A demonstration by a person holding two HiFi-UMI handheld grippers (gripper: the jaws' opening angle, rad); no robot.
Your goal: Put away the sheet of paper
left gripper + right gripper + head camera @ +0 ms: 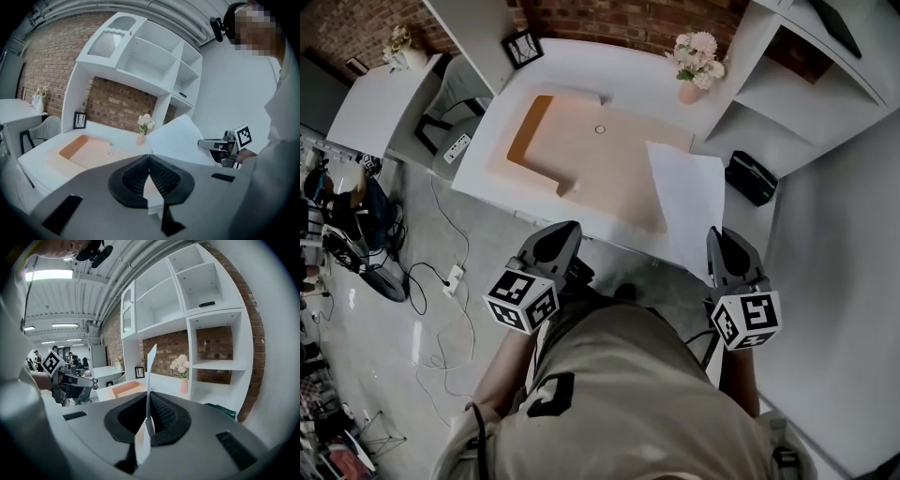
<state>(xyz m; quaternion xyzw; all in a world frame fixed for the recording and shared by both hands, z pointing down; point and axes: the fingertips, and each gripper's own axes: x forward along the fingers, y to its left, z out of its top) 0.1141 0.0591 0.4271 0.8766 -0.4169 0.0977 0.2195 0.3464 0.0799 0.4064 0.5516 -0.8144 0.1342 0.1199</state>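
The thin white sheet of paper [689, 197] is clamped between the jaws of the right gripper [721, 236]. The left gripper [562, 232] has its jaws together, empty. Better to carry the sheet slowly, without creasing it.

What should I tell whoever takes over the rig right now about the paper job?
Right gripper: shut on the near edge of the sheet of paper, which is tilted up over the right end of the white desk.
Left gripper: shut, empty, near the desk's front edge.
Done: the paper is gripped and lifted.
Left: put it away. The pictures don't show where it goes.
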